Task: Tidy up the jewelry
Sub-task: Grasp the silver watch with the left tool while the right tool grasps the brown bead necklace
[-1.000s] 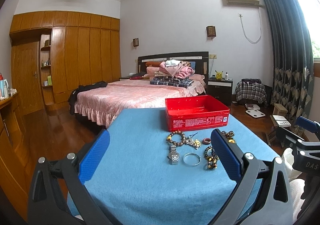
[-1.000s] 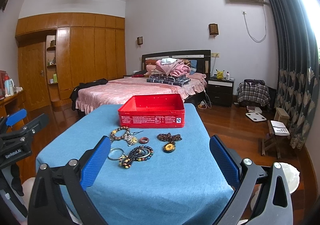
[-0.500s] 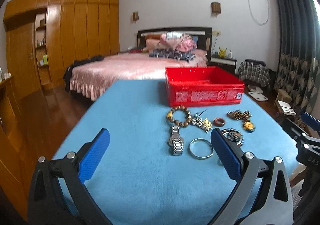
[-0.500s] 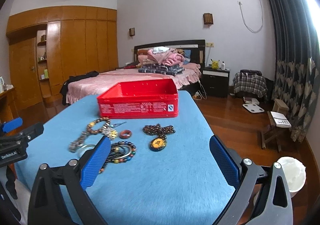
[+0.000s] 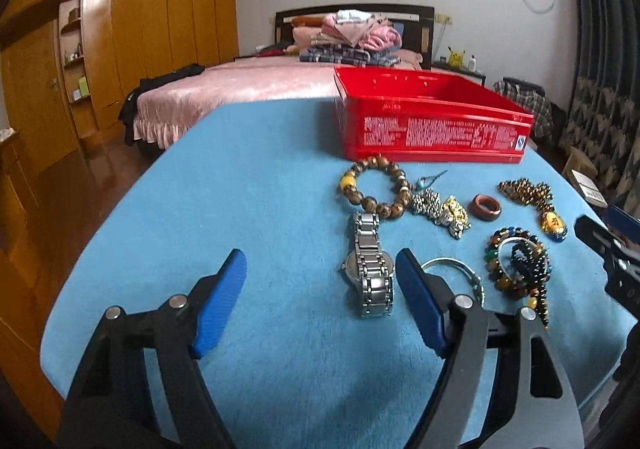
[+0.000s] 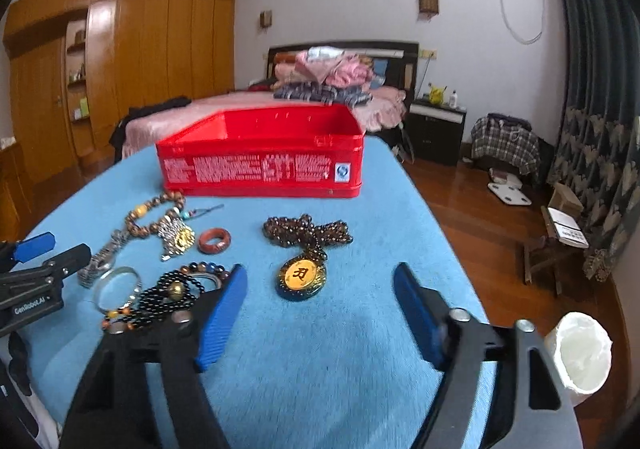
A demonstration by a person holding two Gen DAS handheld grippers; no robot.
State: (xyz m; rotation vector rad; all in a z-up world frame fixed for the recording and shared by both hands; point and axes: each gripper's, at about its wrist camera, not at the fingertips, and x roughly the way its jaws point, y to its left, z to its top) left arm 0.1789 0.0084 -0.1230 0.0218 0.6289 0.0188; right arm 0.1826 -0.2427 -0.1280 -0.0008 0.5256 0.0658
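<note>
An open red tin (image 5: 432, 129) (image 6: 260, 161) stands at the far side of the blue table (image 5: 248, 185). In front of it lie a silver watch (image 5: 368, 269), a brown bead bracelet (image 5: 374, 185), a silver-gold charm (image 5: 444, 209), a red ring (image 5: 485, 207) (image 6: 215, 240), a silver bangle (image 5: 460, 269), dark bead bracelets (image 5: 516, 269) (image 6: 172, 293) and a bead necklace with a gold pendant (image 6: 302, 275). My left gripper (image 5: 320, 289) is open, just left of the watch. My right gripper (image 6: 320, 309) is open, just short of the pendant.
A bed (image 5: 248, 89) with folded clothes stands beyond the table. A wooden wardrobe (image 5: 120, 49) lines the left wall. A white bin (image 6: 580, 349) sits on the floor to the right of the table, with stools and a scale further back.
Both grippers have moved forward and down toward the jewelry. The watch and the pendant now lie close ahead of the fingertips. Both stay open.
</note>
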